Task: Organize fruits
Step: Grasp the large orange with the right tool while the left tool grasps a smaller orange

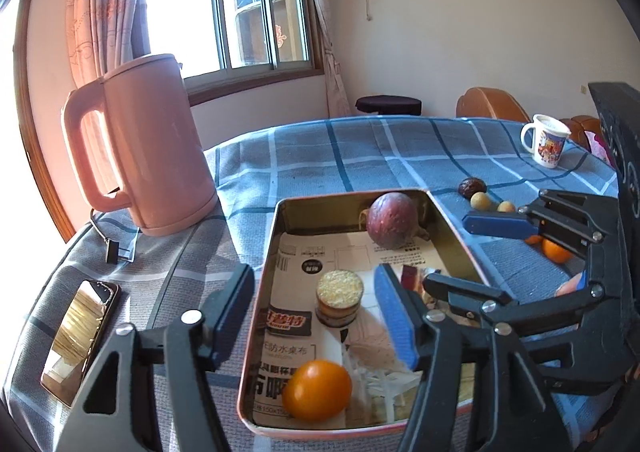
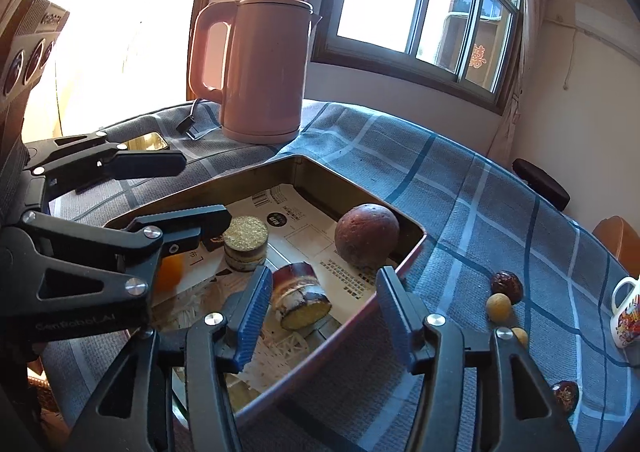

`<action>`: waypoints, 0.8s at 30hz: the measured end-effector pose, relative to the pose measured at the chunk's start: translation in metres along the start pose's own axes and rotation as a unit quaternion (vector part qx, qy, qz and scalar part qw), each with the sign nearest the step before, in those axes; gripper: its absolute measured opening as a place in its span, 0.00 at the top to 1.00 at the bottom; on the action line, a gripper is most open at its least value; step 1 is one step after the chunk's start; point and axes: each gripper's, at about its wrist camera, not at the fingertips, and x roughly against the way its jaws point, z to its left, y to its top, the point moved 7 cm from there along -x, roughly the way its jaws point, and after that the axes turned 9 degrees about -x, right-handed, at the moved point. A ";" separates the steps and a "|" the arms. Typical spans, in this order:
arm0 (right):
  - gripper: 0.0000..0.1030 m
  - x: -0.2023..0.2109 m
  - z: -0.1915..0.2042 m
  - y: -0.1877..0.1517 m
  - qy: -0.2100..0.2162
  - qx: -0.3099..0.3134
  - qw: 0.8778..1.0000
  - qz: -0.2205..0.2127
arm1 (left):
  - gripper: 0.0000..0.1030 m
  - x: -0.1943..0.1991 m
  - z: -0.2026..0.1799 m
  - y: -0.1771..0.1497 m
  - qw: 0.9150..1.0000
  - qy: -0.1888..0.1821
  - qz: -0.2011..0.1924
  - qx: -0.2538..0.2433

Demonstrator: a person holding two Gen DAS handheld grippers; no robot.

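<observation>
A metal tray (image 1: 264,284) lined with printed paper sits on the blue checked tablecloth. It holds a purple passion fruit (image 1: 392,220), an orange fruit (image 1: 318,390), a round cake (image 1: 340,298) and a cake roll (image 2: 300,294). My left gripper (image 1: 316,324) is open over the tray's near end, around the round cake. My right gripper (image 2: 320,316) is open and empty above the tray's corner, next to the cake roll; it also shows in the left wrist view (image 1: 444,248). On the cloth lie a red date (image 2: 507,285), two small yellow fruits (image 2: 499,306) and a small orange (image 1: 554,250).
A pink kettle (image 1: 152,148) with cord and plug (image 1: 114,252) stands left of the tray. A phone (image 1: 80,336) lies at the near left. A printed mug (image 1: 546,146) stands at the far right. A dark round item (image 2: 565,393) lies near the right edge.
</observation>
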 end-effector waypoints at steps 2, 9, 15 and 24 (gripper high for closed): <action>0.42 0.013 -0.020 -0.002 -0.021 -0.013 1.000 -0.013 | 0.28 0.006 -0.009 0.008 1.000 -0.008 -0.017 -0.004; 0.41 0.068 -0.124 -0.026 -0.105 -0.117 0.987 -0.036 | 0.26 0.011 -0.055 0.029 0.998 -0.053 -0.042 -0.020; 0.38 0.079 -0.167 -0.056 -0.135 -0.162 0.977 -0.008 | 0.26 0.004 -0.104 0.037 0.993 -0.101 -0.036 -0.042; 0.38 0.048 -0.153 -0.068 -0.082 -0.158 0.982 0.060 | 0.26 -0.009 -0.139 0.042 0.991 -0.119 -0.023 -0.063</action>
